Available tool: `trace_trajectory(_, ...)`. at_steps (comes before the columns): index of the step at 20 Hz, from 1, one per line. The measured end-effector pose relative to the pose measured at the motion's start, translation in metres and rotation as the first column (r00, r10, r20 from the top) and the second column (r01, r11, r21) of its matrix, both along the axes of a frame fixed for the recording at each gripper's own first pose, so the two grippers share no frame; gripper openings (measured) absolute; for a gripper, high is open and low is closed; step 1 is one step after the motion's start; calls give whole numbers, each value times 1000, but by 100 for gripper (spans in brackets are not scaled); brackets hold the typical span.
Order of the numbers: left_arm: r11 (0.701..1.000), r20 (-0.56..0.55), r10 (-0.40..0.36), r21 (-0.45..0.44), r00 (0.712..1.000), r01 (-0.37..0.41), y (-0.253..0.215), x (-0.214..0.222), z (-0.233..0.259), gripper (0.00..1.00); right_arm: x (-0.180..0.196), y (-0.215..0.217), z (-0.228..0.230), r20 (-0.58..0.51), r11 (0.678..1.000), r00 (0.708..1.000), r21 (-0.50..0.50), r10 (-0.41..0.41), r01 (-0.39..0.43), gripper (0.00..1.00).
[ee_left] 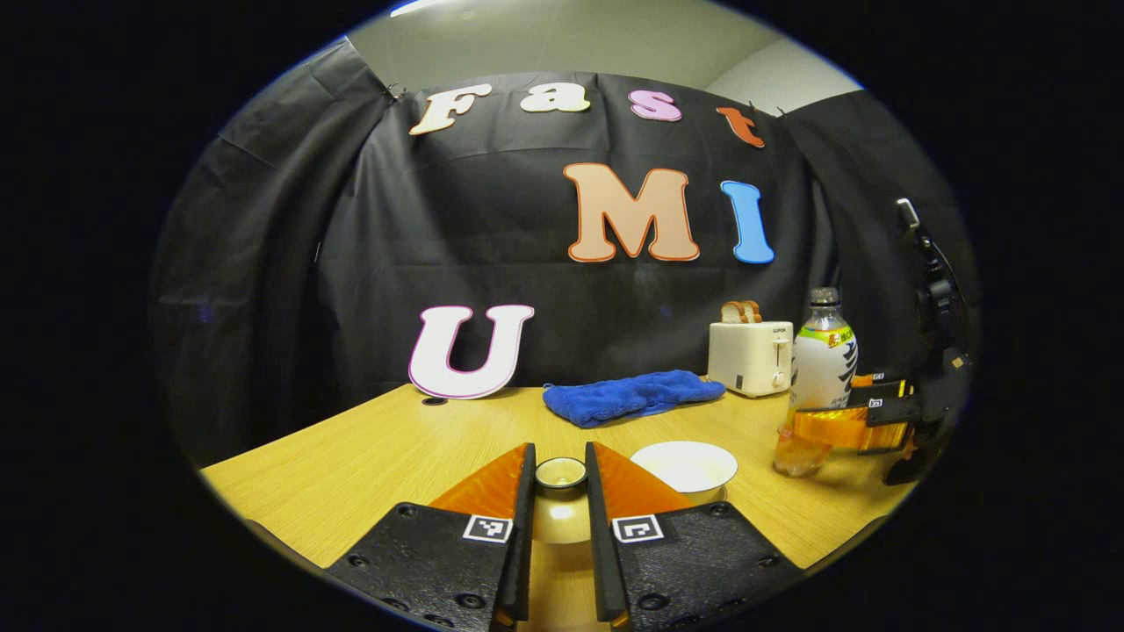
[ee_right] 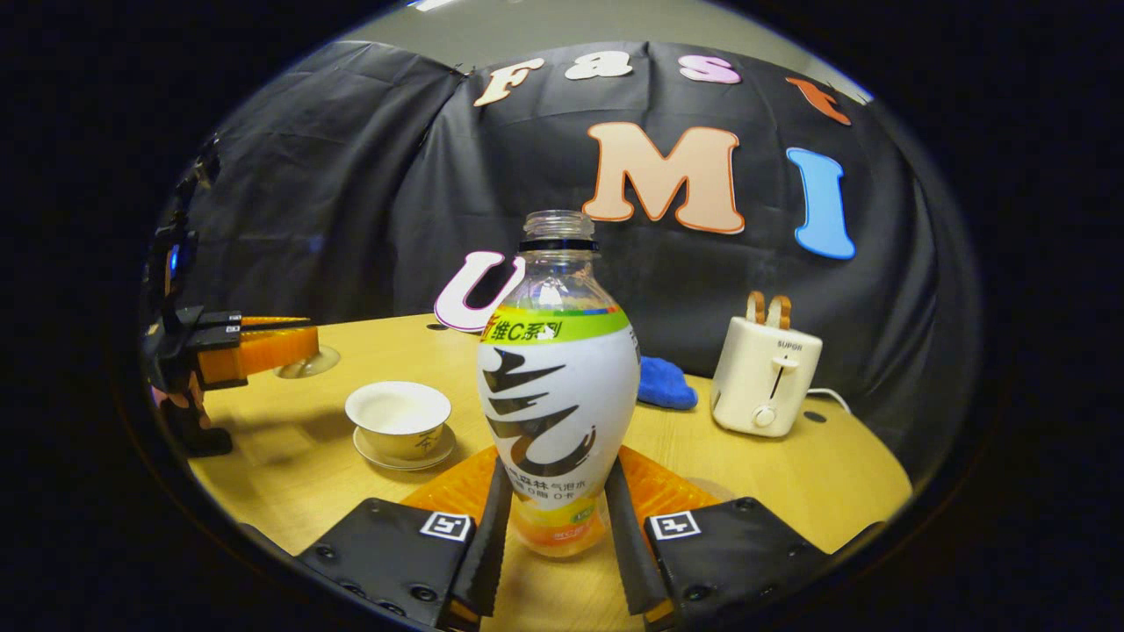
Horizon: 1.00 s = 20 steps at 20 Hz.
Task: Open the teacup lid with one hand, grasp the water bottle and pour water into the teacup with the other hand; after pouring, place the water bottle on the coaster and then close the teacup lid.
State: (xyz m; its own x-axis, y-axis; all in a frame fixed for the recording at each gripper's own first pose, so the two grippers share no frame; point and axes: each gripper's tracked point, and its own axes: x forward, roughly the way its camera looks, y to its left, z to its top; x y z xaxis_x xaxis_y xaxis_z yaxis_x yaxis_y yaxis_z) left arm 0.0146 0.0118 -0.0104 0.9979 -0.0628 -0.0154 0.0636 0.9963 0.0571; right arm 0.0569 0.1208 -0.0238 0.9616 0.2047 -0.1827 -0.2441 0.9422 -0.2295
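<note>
Left gripper (ee_left: 560,478) clamped on the knob of the pale ceramic teacup lid (ee_left: 559,509), held off the open white teacup (ee_right: 399,419) on its saucer on the wooden table (ee_left: 369,456). Right gripper (ee_right: 551,518) closed on the clear, uncapped plastic water bottle (ee_right: 557,386), upright just right of the cup.

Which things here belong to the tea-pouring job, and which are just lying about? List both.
Job:
- teacup lid, gripped by left gripper
- water bottle, gripped by right gripper
- teacup on saucer

Lying about:
- toaster with bread
- blue cloth
</note>
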Motion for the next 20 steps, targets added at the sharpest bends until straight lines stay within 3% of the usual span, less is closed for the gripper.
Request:
trace_trajectory(3,1000,1,0,-1,1000,0,0,1,0,27,2,-4,38,73,998,997,-59,-20,25,58)
trace_trajectory(6,1000,-1,-3,-1,1000,3,-1,0,0,27,7,-12,77,173,977,984,-203,-37,72,59)
trace_trajectory(13,1000,0,-5,-1,1000,5,-2,1,-2,27,20,-13,124,305,849,952,-495,-27,183,58)
trace_trajectory(16,1000,-1,-5,-1,1000,5,-2,0,-1,27,19,-3,118,336,753,941,-626,23,205,58)
trace_trajectory(20,1000,-1,-1,-1,1000,1,-1,0,0,27,32,21,80,293,555,946,-814,136,173,58)
